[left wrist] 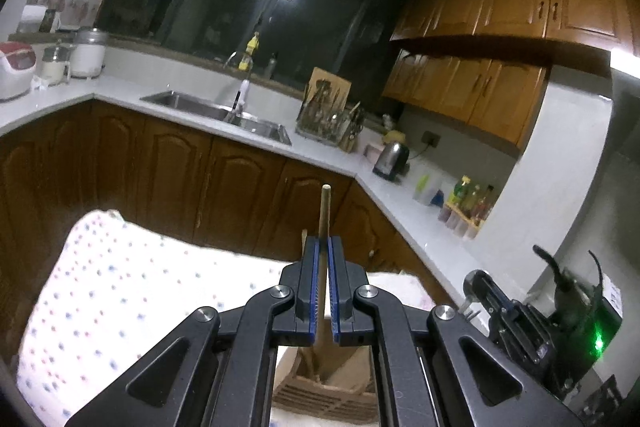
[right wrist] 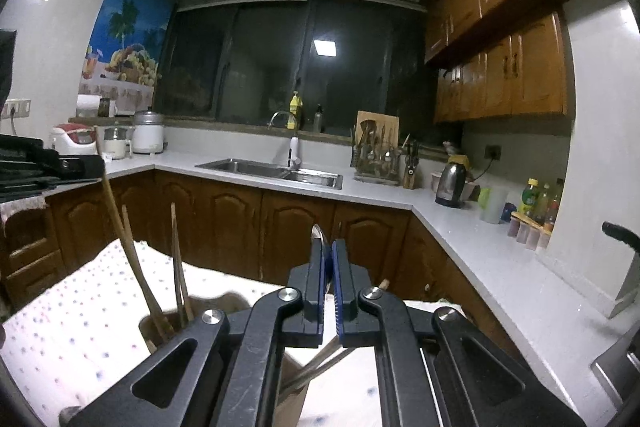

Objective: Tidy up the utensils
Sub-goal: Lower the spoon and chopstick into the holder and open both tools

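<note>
Trouble is most likely at the holder (left wrist: 320, 383), the wooden box sitting on the dotted cloth (left wrist: 120, 287) over the table, directly under your left gripper (left wrist: 324, 255). Its fingers are pinching a wooden stick (left wrist: 325, 211), probably a spoon handle, which stands nearly upright with its lower end reaching down into the holder. The holder looks light; if you drag the stick sideways, my guess is that it would tip or slide on the cloth.

Your right gripper (right wrist: 329, 259) has its fingers pressed on a metal spoon (right wrist: 319, 234), with the bowl poking out above and the handle running down and left below. The grip looks narrow and sits near the bowl, so the long handle could swivel or slip out if you swing it fast.

Other wooden sticks (right wrist: 176, 267) already lean in the holder. Pushing the spoon in among them could jam it or knock them over. Both grippers are close together, so they might bump.
</note>
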`<move>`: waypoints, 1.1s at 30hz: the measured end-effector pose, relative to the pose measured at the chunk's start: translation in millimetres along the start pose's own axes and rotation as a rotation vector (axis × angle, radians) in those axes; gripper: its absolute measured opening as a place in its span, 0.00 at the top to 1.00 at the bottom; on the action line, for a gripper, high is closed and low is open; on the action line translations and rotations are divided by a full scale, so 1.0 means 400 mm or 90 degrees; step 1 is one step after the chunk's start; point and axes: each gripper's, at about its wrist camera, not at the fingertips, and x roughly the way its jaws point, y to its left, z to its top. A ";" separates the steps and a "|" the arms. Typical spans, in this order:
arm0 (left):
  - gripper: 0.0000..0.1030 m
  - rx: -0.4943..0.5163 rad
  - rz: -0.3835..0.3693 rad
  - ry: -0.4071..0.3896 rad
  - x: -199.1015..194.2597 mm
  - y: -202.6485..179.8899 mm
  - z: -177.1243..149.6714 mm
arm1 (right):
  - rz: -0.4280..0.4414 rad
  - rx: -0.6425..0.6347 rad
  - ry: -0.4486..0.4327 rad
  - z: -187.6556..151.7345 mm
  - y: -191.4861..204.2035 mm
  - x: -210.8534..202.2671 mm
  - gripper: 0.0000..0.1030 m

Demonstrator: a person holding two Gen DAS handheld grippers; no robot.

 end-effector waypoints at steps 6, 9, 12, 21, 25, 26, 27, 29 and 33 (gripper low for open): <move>0.98 0.007 0.018 0.021 0.036 0.000 -0.042 | 0.008 0.026 0.024 -0.051 0.003 0.006 0.96; 0.98 0.012 0.023 0.039 0.039 0.000 -0.061 | 0.013 0.045 0.044 -0.079 0.000 0.008 0.96; 0.98 0.023 0.023 0.039 0.033 -0.011 -0.062 | 0.014 0.054 0.057 -0.097 -0.002 0.010 0.96; 0.98 0.037 0.021 0.053 0.032 -0.028 -0.053 | 0.030 0.075 0.100 -0.102 -0.011 0.025 0.96; 0.98 0.036 0.025 0.059 0.032 -0.027 -0.050 | 0.034 0.076 0.107 -0.104 -0.016 0.030 0.96; 0.98 0.037 0.024 0.060 0.032 -0.026 -0.051 | 0.034 0.078 0.110 -0.104 -0.017 0.030 0.96; 0.98 0.037 0.025 0.062 0.031 -0.028 -0.049 | 0.034 0.078 0.112 -0.104 -0.017 0.031 0.96; 0.97 0.036 0.026 0.064 0.035 -0.026 -0.048 | 0.037 0.083 0.118 -0.103 -0.020 0.034 0.95; 0.97 0.034 0.029 0.068 0.036 -0.026 -0.040 | 0.054 0.113 0.133 -0.103 -0.043 0.043 0.93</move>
